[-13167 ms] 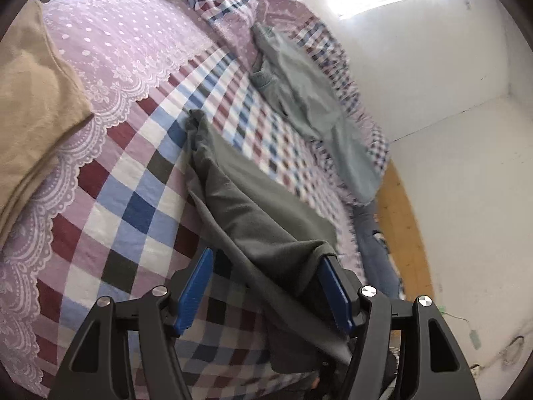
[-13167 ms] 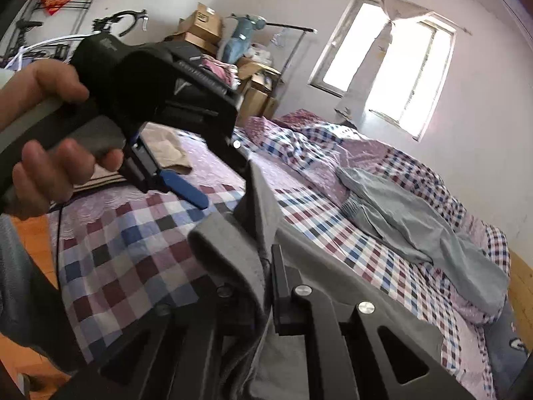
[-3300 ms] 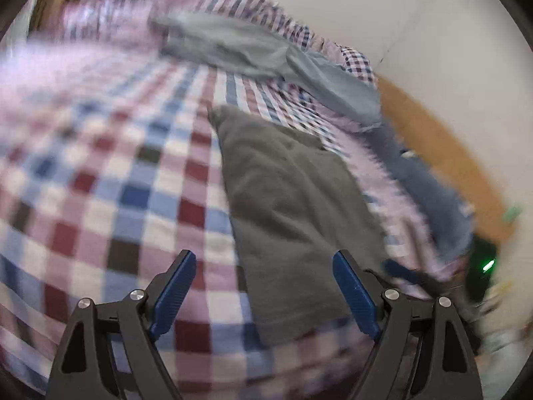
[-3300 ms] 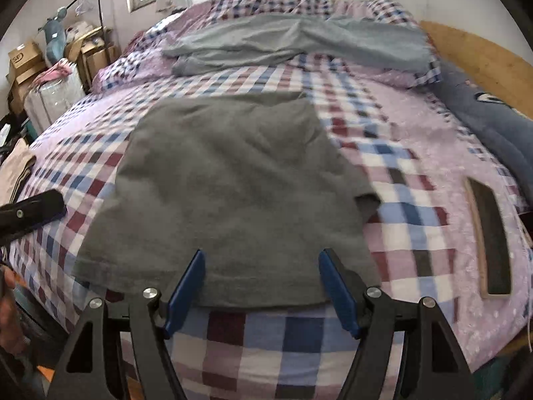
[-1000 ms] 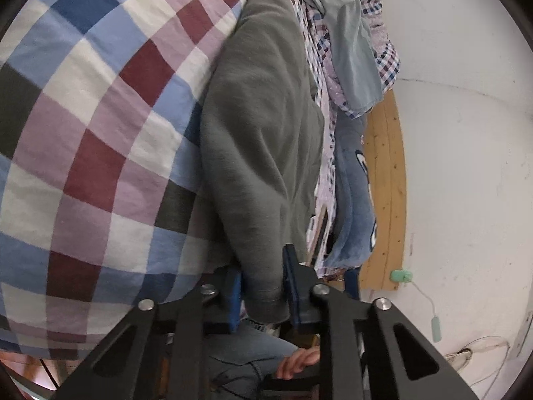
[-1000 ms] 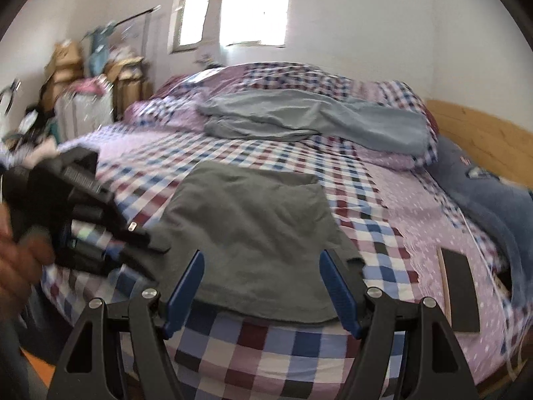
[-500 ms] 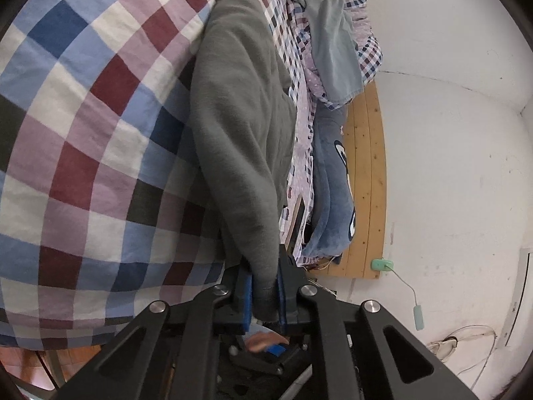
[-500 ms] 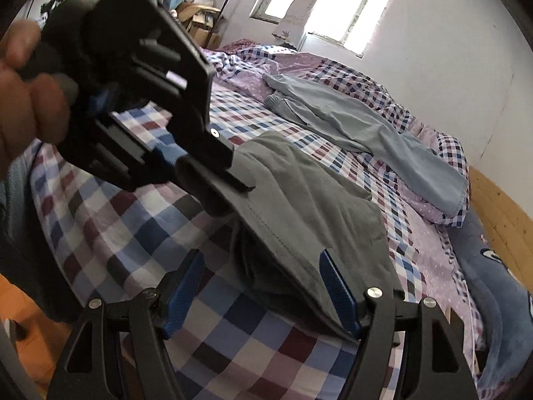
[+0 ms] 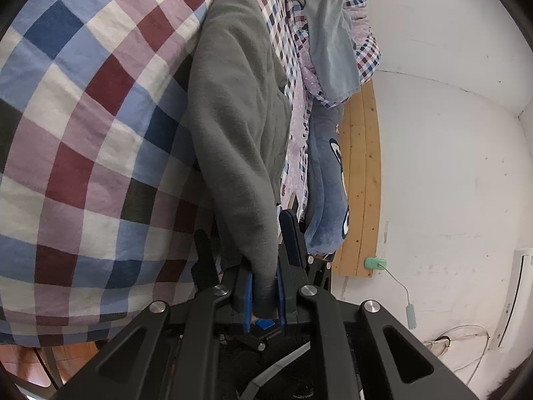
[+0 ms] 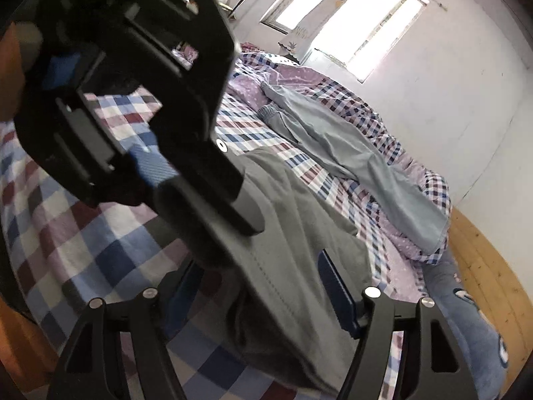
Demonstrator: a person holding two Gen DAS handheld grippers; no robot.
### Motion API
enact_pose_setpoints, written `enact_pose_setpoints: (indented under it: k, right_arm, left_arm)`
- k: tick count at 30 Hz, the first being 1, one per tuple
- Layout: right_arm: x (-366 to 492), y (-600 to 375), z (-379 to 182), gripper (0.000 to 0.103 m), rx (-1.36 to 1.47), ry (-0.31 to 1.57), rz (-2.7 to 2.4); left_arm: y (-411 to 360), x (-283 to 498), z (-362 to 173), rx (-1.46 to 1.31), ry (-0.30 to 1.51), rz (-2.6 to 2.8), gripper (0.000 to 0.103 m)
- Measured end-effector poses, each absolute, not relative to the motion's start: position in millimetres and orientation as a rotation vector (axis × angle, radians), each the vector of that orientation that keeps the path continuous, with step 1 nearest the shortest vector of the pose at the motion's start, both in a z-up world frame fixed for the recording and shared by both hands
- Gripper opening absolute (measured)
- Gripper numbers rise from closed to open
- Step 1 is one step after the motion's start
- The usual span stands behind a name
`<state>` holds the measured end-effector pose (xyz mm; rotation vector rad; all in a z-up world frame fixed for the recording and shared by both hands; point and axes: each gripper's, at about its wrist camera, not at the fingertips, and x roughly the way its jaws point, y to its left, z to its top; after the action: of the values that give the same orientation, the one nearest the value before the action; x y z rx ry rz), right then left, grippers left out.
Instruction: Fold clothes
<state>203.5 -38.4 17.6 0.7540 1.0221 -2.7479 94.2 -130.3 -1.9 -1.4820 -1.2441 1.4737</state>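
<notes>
Inspector A: Left tongs (image 9: 263,295)?

Inspector B: Blue pads clamped narrow on a bunched edge of the dark grey fleece garment (image 9: 236,100). The cloth rises from the pads and trails back across the checked red, blue and white bedcover (image 9: 83,126).

Inspector A: Right tongs (image 10: 256,288)?

Inspector B: Spread wide, holding nothing. The garment's near edge lies between the fingers, beneath them, at the near side of the bed. The left tongs' black body fills the upper left of that view.

Inspector A: Other items?

Inspector B: Pale grey-blue trousers (image 10: 359,170) further up the bed, apart from the garment.
</notes>
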Motion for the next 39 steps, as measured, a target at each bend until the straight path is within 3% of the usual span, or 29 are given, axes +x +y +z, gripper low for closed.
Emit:
enact_pose_setpoints:
  k: [1, 3, 11, 14, 16, 18, 25, 39]
  right_arm:
    - [201, -39, 16, 0.052, 0.763, 1.037, -2.745]
    - [196, -41, 12, 0.04, 0.782, 1.062, -2.739]
    - [189, -34, 17, 0.021, 0.819, 0.994, -2.771]
    - [187, -30, 21, 0.02, 0.831, 0.951, -2.785]
    - [186, -27, 25, 0.018, 0.839, 0.92, -2.786]
    - [187, -24, 29, 0.018, 0.839, 0.89, -2.794]
    - [193, -11, 50, 0.016, 0.825, 0.749, -2.839]
    - [201, 7, 66, 0.015, 0.813, 0.603, -2.85]
  left_arm:
    - [-130, 95, -2, -1.482, -1.244, 1.473, 0.01]
    - [-129, 95, -2, -1.482, -1.241, 1.473, 0.01]
    - [-130, 94, 5, -1.44, -1.214, 1.524, 0.013]
    - [-135, 93, 10, -1.407, -1.226, 1.542, 0.037]
    - [-144, 92, 12, -1.376, -1.261, 1.565, 0.067]
    - [-158, 89, 16, -1.341, -1.299, 1.621, 0.075]
    - [-194, 80, 30, -1.286, -1.311, 1.848, 0.081]
    - [-159, 25, 22, -1.387, -1.147, 1.928, 0.081]
